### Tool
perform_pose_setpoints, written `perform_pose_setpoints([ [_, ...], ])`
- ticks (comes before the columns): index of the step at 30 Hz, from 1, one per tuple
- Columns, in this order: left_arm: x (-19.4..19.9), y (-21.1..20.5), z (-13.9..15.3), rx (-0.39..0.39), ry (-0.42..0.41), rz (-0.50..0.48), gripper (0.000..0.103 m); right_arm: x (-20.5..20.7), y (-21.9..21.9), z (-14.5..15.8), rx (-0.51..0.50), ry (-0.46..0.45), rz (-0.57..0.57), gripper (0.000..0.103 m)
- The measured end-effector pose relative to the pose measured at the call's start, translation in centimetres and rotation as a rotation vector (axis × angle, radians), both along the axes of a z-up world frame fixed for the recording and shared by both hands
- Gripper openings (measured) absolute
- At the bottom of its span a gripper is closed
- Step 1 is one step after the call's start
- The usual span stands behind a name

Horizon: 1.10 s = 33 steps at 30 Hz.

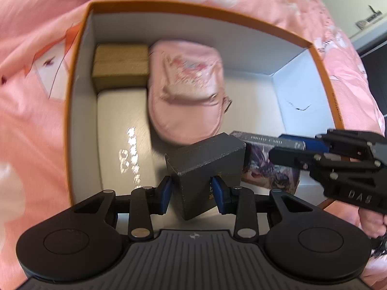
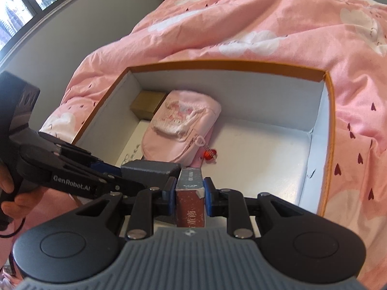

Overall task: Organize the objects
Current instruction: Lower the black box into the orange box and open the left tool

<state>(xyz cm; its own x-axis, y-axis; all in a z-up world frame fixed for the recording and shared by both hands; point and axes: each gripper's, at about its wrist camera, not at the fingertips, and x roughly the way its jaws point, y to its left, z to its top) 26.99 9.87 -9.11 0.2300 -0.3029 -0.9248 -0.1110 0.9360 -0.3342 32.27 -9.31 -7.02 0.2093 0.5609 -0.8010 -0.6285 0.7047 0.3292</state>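
An orange-rimmed storage box (image 1: 193,9) (image 2: 217,65) with white walls lies open on the bed. My left gripper (image 1: 192,191) (image 2: 125,176) is shut on a dark grey box (image 1: 205,166) (image 2: 150,169), held tilted over the near part of the storage box. Right beside it, my right gripper (image 2: 189,193) (image 1: 280,148) is shut on a slim red card pack (image 2: 191,205) (image 1: 271,171) with purple artwork on one face. The two held boxes almost touch. A pink pouch (image 1: 186,89) (image 2: 181,125), a gold box (image 1: 121,65) (image 2: 147,104) and a flat white box (image 1: 121,133) (image 2: 130,149) lie inside.
The pink printed bedspread (image 2: 266,24) surrounds the storage box on all sides. The right half of the box floor (image 2: 261,149) is bare white card. A red charm (image 2: 209,154) hangs off the pouch. A window (image 2: 19,7) and grey wall lie behind; a person's hand (image 2: 9,193) grips the left handle.
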Motion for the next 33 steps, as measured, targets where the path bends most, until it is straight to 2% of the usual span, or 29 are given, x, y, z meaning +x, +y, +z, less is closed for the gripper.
perform_pose_setpoints([
  [3, 0.1, 0.3, 0.0, 0.000, 0.030, 0.016, 0.041, -0.1, 0.3, -0.3, -0.009, 0.034, 0.014, 0.025],
  [8, 0.5, 0.0, -0.1, 0.028, 0.023, 0.023, 0.051, 0.2, 0.4, -0.6, -0.015, 0.078, 0.000, 0.025],
  [12, 0.1, -0.6, 0.7, 0.100, -0.012, -0.009, 0.050, 0.4, 0.0, -0.7, -0.011, 0.101, -0.031, 0.025],
  [15, -0.1, -0.4, 1.1, 0.084, -0.018, -0.023, 0.049, 0.4, -0.7, -0.4, -0.008, 0.084, -0.063, 0.025],
  [17, -0.2, -0.2, 1.1, 0.081, -0.024, -0.025, 0.042, 0.5, -1.1, 0.0, 0.006, 0.074, -0.079, 0.025],
  [19, -0.2, -0.2, 1.0, 0.069, -0.041, -0.019, 0.039, 0.3, -1.1, 0.3, 0.028, 0.070, -0.061, 0.025],
  [21, 0.0, -0.2, 0.8, 0.092, -0.039, -0.005, 0.036, 0.1, -0.8, 0.5, 0.049, 0.089, -0.026, 0.025],
  [24, 0.3, -0.8, -0.1, 0.113, -0.004, -0.014, 0.029, -0.3, 0.1, 0.2, 0.011, 0.071, 0.005, 0.025],
  [25, 0.4, -0.8, -0.4, 0.119, 0.010, -0.008, 0.023, -0.2, 0.2, 0.0, -0.002, 0.077, 0.003, 0.025],
  [30, 0.7, -1.2, -0.8, 0.133, -0.013, -0.012, 0.022, 0.4, -0.3, -0.9, 0.012, 0.124, -0.028, 0.025],
  [33, 0.5, -1.5, -0.6, 0.147, -0.031, -0.022, 0.022, 1.0, -1.0, -1.0, 0.035, 0.136, -0.100, 0.025],
])
